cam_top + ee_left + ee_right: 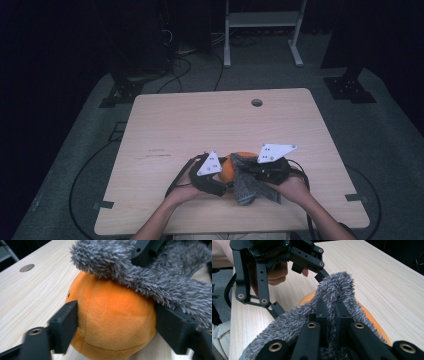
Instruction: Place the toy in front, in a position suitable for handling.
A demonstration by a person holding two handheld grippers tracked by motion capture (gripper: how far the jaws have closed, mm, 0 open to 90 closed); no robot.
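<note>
- No legible writing.
- L gripper [113, 322]: jaws clamp orange plush ball [112, 322] at near-centre of table [200, 125].
- R gripper [331, 312]: jaws pinched on grey fuzzy cloth [334, 287] draped over ball.

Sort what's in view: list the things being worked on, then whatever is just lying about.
In use:
orange plush ball, gripped by the left gripper
grey fuzzy cloth, pinched by the right gripper and draped over the ball

Lying about:
white stand behind the table
floor cables
</note>
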